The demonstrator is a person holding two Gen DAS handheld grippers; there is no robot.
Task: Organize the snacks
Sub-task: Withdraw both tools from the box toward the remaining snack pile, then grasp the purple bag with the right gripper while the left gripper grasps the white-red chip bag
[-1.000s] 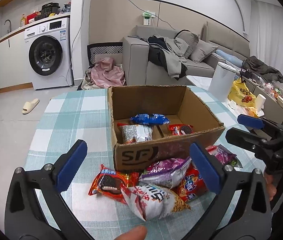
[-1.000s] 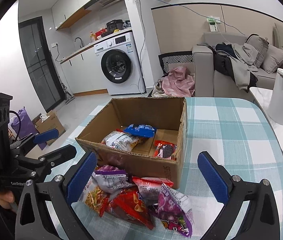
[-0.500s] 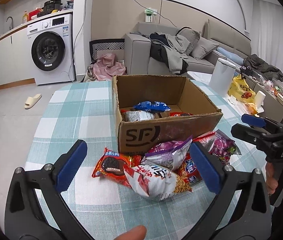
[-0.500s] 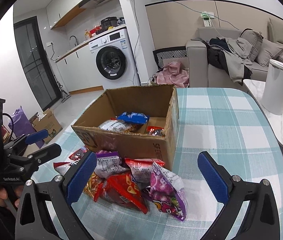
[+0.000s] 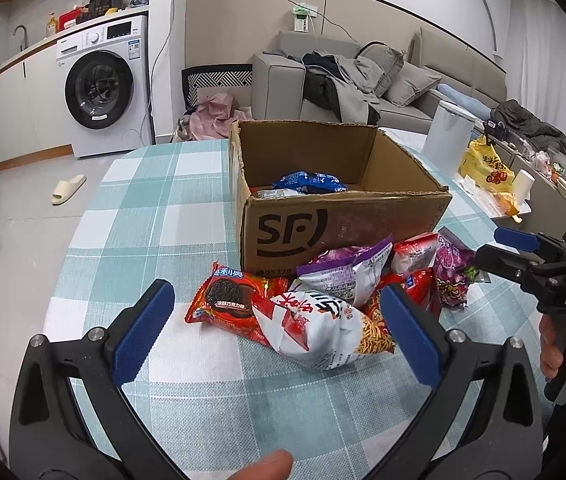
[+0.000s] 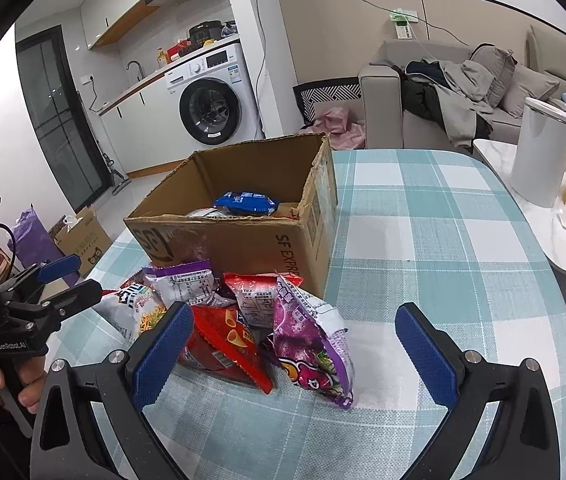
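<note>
An open cardboard box (image 5: pixel 343 224) (image 6: pixel 243 240) stands on the checked table; a blue packet (image 5: pixel 309 182) (image 6: pixel 249 202) and other snacks lie inside. A pile of snack bags lies in front of it: a red cookie pack (image 5: pixel 231 300), a white-and-red bag (image 5: pixel 319 328), a purple-and-white bag (image 5: pixel 347 276), a red chip bag (image 6: pixel 223 344) and a purple bag (image 6: pixel 311 344). My left gripper (image 5: pixel 275 332) is open and empty, just short of the pile. My right gripper (image 6: pixel 291 352) is open and empty, with the red and purple bags between its fingers' lines.
The table's (image 6: pixel 423 240) right half is bare cloth. A white canister (image 6: pixel 539 152) and a yellow bag (image 5: pixel 487 168) sit on a side table to the right. A washing machine (image 5: pixel 103 88) and a sofa (image 5: pixel 363 80) stand beyond.
Both grippers have pulled back and lowered; the box and the pile now sit farther ahead and the box's inside is less visible. Both stay open and empty.
</note>
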